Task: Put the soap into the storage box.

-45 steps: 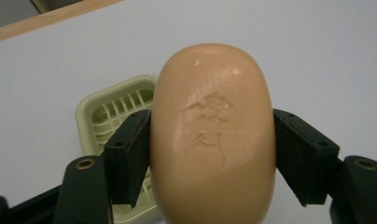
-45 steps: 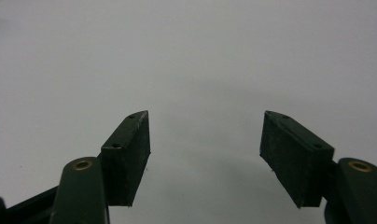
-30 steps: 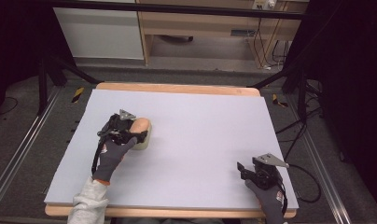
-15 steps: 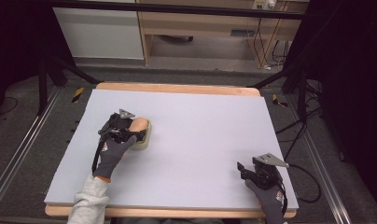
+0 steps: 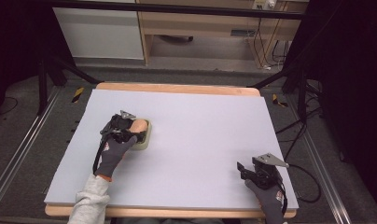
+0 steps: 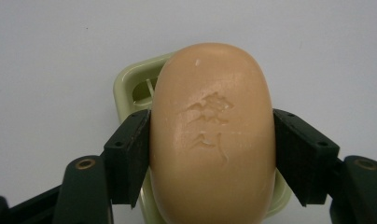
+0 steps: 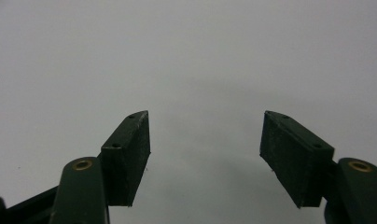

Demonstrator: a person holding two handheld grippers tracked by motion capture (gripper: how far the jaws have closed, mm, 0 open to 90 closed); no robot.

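Note:
A peach oval soap bar [image 6: 212, 135] with an embossed mark lies between the black jaws of my left gripper [image 6: 211, 122], whose pads press on its two sides. Under it is a pale green soap dish [image 6: 130, 88]; whether the bar rests in the dish or hangs just above it I cannot tell. From above, my left gripper [image 5: 130, 127] holds the soap bar [image 5: 140, 126] over the soap dish [image 5: 147, 141] on the left half of the table. My right gripper [image 5: 245, 170] is low at the front right, and its jaws [image 7: 205, 128] stand open over bare tabletop.
The grey mat [image 5: 200, 126] covers a wooden-edged table [image 5: 177, 88]. Behind the table stand a wooden shelf unit [image 5: 200, 28] and a white panel [image 5: 98, 32]. Cables [image 5: 298, 135] trail off the right side.

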